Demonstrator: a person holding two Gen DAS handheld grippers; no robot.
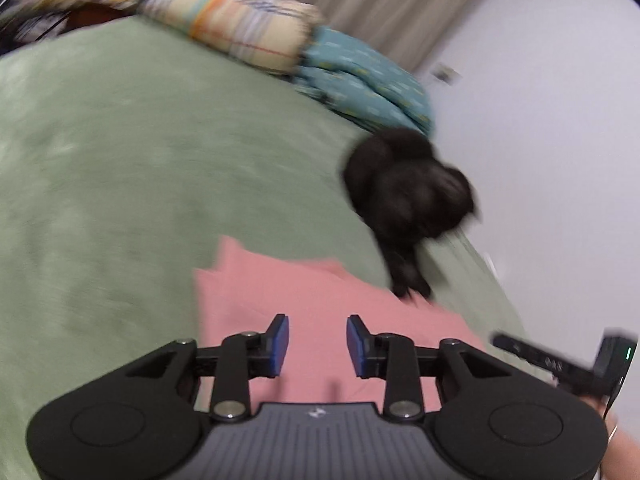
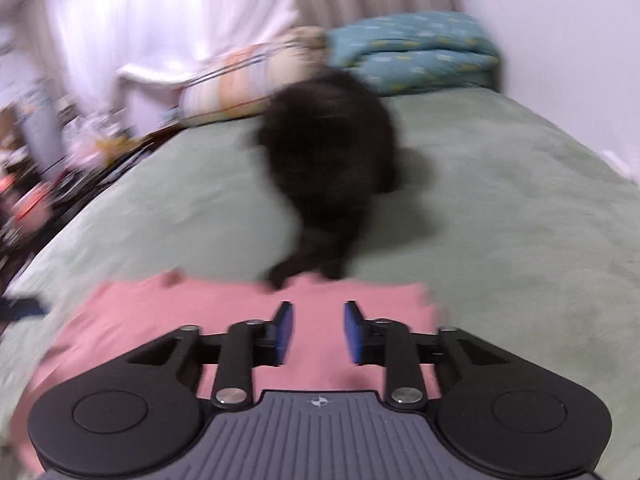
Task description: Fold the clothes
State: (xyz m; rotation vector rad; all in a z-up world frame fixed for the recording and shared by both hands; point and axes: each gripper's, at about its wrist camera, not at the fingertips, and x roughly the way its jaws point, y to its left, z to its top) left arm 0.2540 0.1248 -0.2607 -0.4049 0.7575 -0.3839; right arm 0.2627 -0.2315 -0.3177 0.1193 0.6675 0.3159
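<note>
A pink garment [image 1: 304,292] lies flat on the green bed cover [image 1: 120,160]; the right wrist view shows the same pink garment [image 2: 200,308] spread below the fingers. My left gripper [image 1: 317,342] hovers over its near part, open, nothing between the blue pads. My right gripper [image 2: 319,330] also hangs open above the cloth, empty. A black furry animal [image 1: 404,196] stands at the bed's right edge with a paw on the garment's far edge; it appears blurred as the black animal [image 2: 332,160] just beyond the pink cloth.
A plaid pillow [image 1: 236,24] and a teal bundle of bedding [image 1: 360,80] lie at the head of the bed. A white wall [image 1: 540,120] runs along the right. Cluttered items [image 2: 48,152] sit off the bed's left side. The other gripper's black body [image 1: 560,364] shows at lower right.
</note>
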